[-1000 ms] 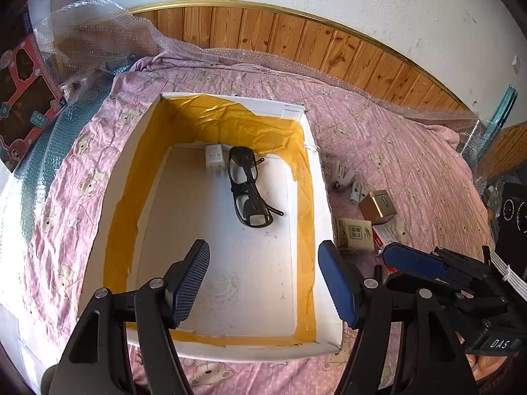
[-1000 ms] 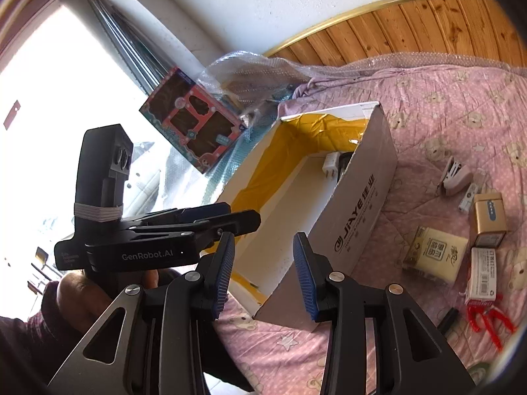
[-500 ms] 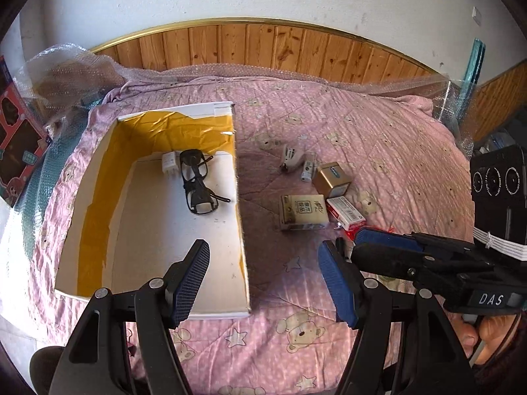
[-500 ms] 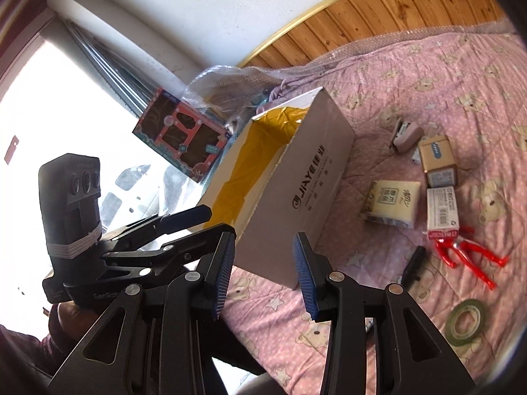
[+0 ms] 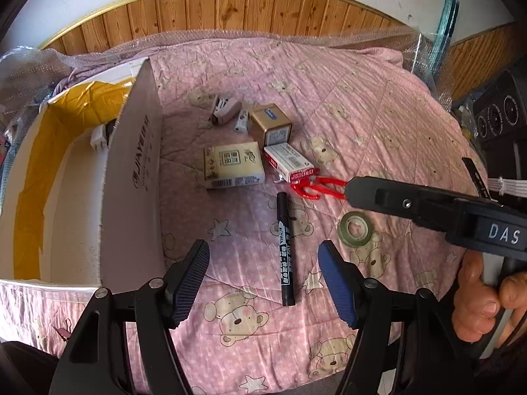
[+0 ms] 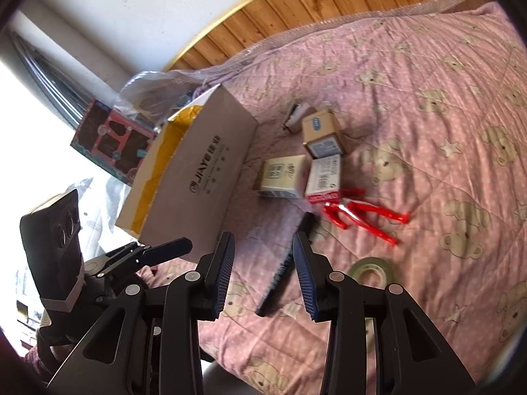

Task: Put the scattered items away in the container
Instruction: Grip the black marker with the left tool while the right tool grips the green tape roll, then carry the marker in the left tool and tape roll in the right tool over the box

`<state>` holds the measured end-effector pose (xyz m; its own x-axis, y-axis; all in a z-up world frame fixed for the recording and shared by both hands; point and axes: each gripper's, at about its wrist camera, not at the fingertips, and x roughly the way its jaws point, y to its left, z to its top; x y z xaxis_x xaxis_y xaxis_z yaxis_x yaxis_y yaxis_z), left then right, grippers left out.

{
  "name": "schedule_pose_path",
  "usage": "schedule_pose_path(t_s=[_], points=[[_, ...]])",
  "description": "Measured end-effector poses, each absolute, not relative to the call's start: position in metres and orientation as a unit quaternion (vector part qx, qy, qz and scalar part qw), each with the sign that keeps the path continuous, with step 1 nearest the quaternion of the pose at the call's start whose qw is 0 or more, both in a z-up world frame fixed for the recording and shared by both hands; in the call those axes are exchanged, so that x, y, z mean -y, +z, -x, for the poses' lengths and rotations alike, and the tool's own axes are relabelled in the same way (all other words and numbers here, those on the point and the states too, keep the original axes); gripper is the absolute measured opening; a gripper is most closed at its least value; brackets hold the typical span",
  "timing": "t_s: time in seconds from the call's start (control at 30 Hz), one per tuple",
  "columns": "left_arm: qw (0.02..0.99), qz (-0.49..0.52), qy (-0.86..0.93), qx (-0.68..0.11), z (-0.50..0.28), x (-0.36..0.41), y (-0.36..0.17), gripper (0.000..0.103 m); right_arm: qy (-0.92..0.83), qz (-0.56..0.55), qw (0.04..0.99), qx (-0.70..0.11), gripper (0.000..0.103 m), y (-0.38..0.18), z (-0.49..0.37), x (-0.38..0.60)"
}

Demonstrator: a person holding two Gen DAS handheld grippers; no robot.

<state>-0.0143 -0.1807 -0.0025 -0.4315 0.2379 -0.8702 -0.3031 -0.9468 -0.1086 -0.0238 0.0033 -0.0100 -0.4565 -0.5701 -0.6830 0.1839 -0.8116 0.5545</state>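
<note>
A white cardboard box [image 5: 131, 177] with yellow tape inside lies at the left on the pink quilt [image 5: 378, 138]; a white plug [image 5: 98, 137] shows in it. Right of the box lie a black marker [image 5: 285, 247], a cream packet [image 5: 232, 164], a red-and-white box [image 5: 289, 161], a gold box [image 5: 271, 125], a stapler [image 5: 222, 109], red pliers [image 5: 316, 186] and a tape roll [image 5: 355, 229]. My left gripper [image 5: 263, 279] hovers open over the marker's near end. My right gripper [image 6: 263, 270] is open above the marker [image 6: 283, 270], with the box [image 6: 201, 171] to its left.
A wood-panelled wall [image 5: 247, 10] runs behind the bed. Bubble wrap [image 5: 29, 65] and a red toy pack [image 6: 112, 138] lie beyond the box. A dark device [image 5: 497, 112] stands at the right edge. A hand [image 5: 484, 299] holds the right gripper's handle.
Both grippers have swung right, away from over the box to above the scattered items. The marker, pliers and tape roll have come into view. Both stay open.
</note>
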Motion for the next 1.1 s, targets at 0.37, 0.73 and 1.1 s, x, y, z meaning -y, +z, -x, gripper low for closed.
schedule_pose_path(t_s=[0.37,0.73,1.1], points=[[0.194,0.549,0.812,-0.024,0.039,0.148,-0.053,0.069,-0.827,-0.539,0.127,0.102,0.040,-0.057,0.025,-0.025],[0.205,0.548,0.811,-0.021,0.044,0.142,-0.095,0.072,-0.810,-0.569,0.128,0.068,0.040,-0.086,0.032,-0.007],[0.196,0.533,0.823,-0.004,0.052,0.164,-0.088,0.014,-0.821,-0.550,0.143,0.060,0.015,-0.077,0.032,0.000]])
